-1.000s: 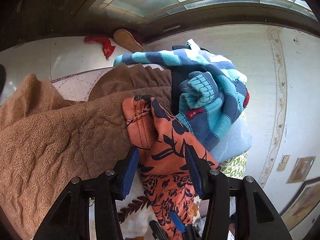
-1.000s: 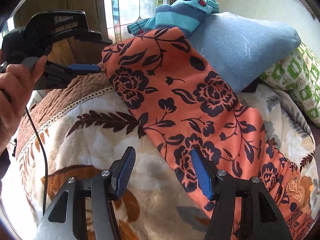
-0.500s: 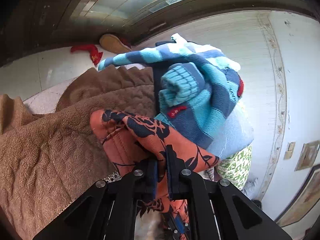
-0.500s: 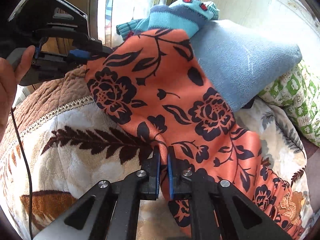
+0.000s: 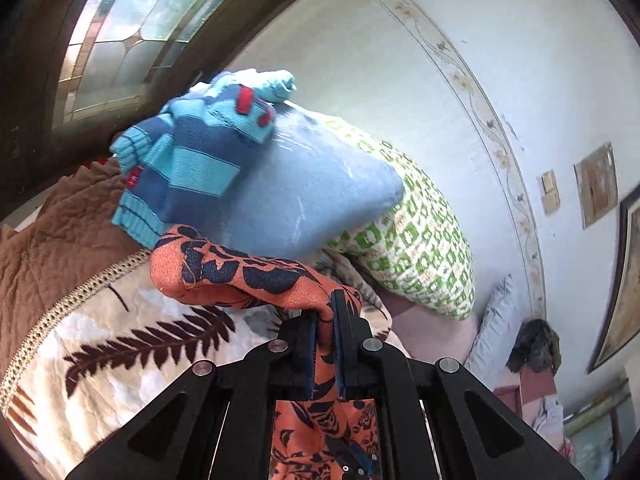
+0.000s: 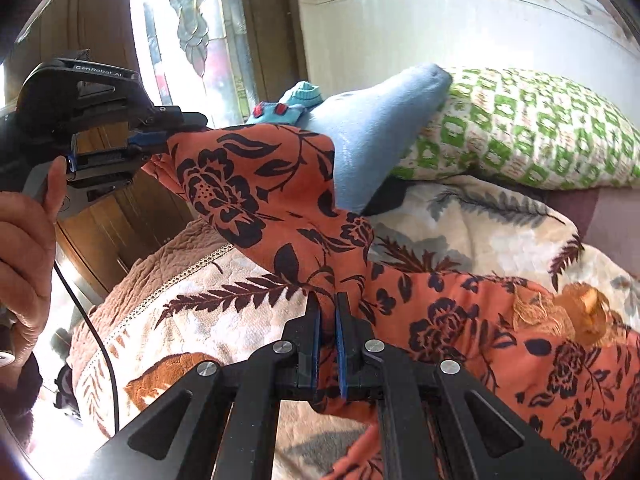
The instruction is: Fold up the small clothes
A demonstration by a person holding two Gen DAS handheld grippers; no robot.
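Orange floral fabric fills both of your grips. Your left gripper has its jaws pressed nearly together on a bunched edge of the orange garment, and the cloth passes between the blue pads and hangs below them. Your right gripper is clamped the same way on a lower fold of the orange garment, jaws almost closed with only the fabric between them.

From the right wrist view, the garment stretches in a raised span from your right jaws up to the left gripper (your left hand wraps its handle), while its far end trails across the leaf-print blanket towards the blanket's right edge.

Beyond the garment, a blue pillow leans on a green-and-white patterned pillow. A striped blue knit sweater lies draped over the blue pillow's upper left corner. A brown quilted cover borders the blanket's left edge.
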